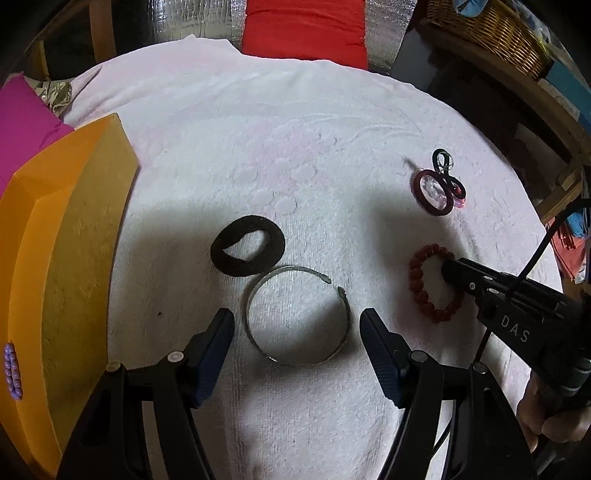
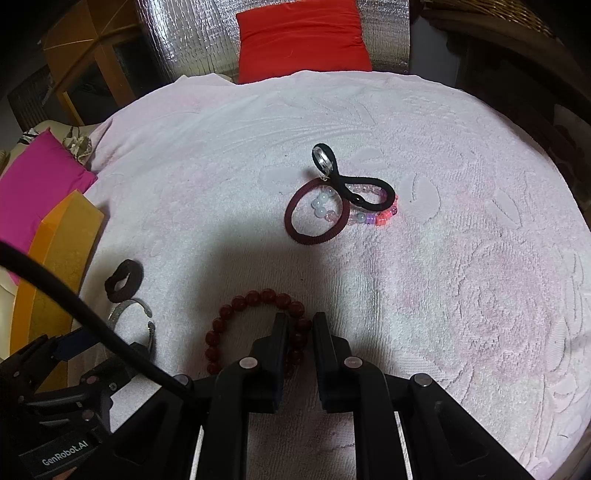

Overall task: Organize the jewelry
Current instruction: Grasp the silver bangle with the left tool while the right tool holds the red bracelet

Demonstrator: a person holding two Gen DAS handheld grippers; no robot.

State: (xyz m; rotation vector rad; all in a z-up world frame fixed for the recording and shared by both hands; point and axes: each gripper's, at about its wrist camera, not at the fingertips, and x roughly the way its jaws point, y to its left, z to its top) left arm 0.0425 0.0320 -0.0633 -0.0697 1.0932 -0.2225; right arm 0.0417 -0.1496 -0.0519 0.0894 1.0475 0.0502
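Observation:
A silver open bangle lies on the white towel between the fingers of my left gripper, which is open around it. A black scrunchie lies just beyond it. My right gripper is nearly shut on the right side of a dark red bead bracelet, which rests on the towel; it also shows in the left wrist view. Farther off lies a pile: a maroon hair tie, a black hair tie with a ring and a pastel bead bracelet.
An orange box stands open at the left edge, with purple beads in it. A magenta cloth lies behind it. A red cushion and silver foil stand at the back. A wicker basket is at the far right.

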